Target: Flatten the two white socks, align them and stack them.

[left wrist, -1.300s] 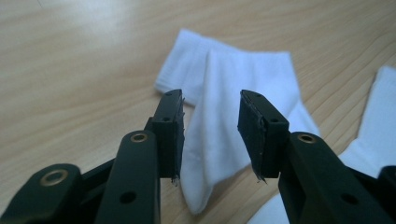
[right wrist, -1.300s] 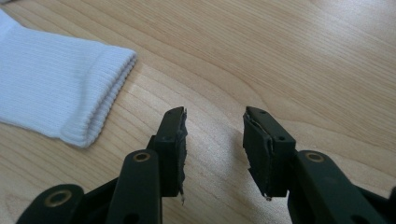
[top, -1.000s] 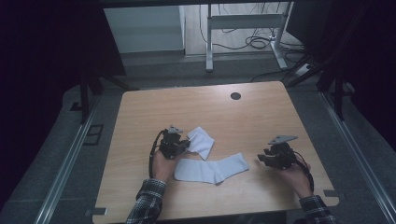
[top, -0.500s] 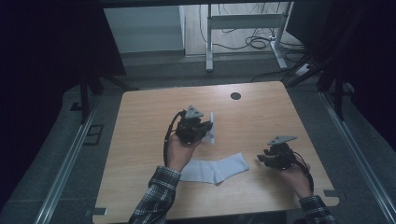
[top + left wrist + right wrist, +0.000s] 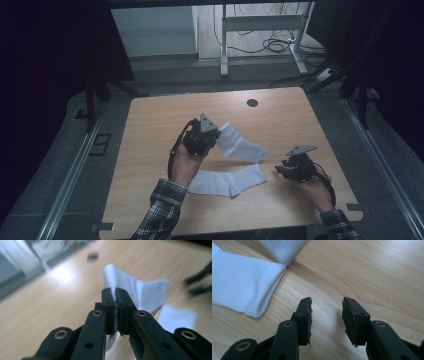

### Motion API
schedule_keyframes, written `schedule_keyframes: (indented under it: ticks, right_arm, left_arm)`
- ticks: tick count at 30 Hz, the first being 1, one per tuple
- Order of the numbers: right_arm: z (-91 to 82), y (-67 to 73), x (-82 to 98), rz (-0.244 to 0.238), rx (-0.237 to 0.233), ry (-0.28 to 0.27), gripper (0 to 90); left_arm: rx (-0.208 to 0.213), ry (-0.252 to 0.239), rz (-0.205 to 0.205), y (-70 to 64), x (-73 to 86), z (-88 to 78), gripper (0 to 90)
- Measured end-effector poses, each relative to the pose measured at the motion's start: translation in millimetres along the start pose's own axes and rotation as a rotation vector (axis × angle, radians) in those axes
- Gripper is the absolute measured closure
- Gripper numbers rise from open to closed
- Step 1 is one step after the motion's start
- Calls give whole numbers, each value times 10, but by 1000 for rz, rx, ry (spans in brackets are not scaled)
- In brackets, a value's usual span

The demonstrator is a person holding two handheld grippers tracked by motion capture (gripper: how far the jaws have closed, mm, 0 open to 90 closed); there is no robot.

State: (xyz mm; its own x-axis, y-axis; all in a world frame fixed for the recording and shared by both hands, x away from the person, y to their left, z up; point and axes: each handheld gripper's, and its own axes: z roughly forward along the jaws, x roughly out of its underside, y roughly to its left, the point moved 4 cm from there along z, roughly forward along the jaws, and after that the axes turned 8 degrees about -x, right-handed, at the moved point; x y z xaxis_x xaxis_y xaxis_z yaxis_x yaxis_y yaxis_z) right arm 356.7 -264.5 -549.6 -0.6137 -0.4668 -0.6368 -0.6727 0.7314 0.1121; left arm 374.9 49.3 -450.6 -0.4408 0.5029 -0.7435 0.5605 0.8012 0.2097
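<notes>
Sock [image 5: 240,145] hanging lifted, pinched in left gripper [image 5: 115,293]; second sock [image 5: 227,181] lying flat on table [image 5: 150,125], unpaired yet; right gripper [image 5: 325,312] waiting agape, holding nothing.

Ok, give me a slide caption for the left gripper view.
Left gripper clamps a white sock above the wooden table.

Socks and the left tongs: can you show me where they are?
lifted sock [image 5: 240,145], high view, its hanging middle.
flat sock [image 5: 227,181], high view, its middle.
left tongs [image 5: 116,298], left gripper view, tips pinching the lifted sock.
</notes>
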Motion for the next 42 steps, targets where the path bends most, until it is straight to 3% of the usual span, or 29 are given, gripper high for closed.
schedule_keyframes:
  ticks: [1, 4, 8, 9, 11, 14, 19, 20, 23, 28, 32, 37, 42]
  right_arm:
    - [3, -1, 0, -1, 3, -1, 582]
    - [8, -3, 1, 1, 3, -1, 582]
    - [8, -5, 2, 3, 2, -1, 579]
    - [8, -6, -1, 4, 2, -4, 576]
    - [6, -7, -7, 5, 5, -8, 573]
    - [0, -2, -20, 4, 4, -16, 567]
    - [-4, 6, -41, 6, 0, -25, 565]
    - [7, 10, -44, 7, -4, -24, 565]
    - [23, 19, -43, 6, -4, -16, 564]
    - [25, 25, -46, 5, -6, -17, 563]
    - [20, 16, -44, 5, -5, -20, 563]
    - [4, 21, -61, 4, -6, -31, 562]
    - [12, 34, -87, 9, -14, -38, 565]
  left_arm:
    - [0, 0, 0, 0, 0, 0, 859]
    - [-22, 103, -26, 107, 428, 296, 858]
    - [-18, 135, -46, 143, 615, 387, 830]
    - [-1, 148, -45, 145, 699, 407, 752]
    - [-7, 134, -49, 170, 724, 376, 673]
    - [-16, 96, -87, 278, 696, 263, 599]
    - [-48, 77, -118, 448, 682, 151, 565]
    - [-73, 82, -145, 534, 711, 146, 563]
    - [-68, 95, -193, 602, 769, 211, 548]
    - [-27, 128, -232, 547, 885, 419, 528]
    - [-8, 141, -212, 451, 908, 492, 519]
    - [6, 177, -155, 268, 947, 611, 513]
    - [8, 171, -168, 282, 970, 631, 530]
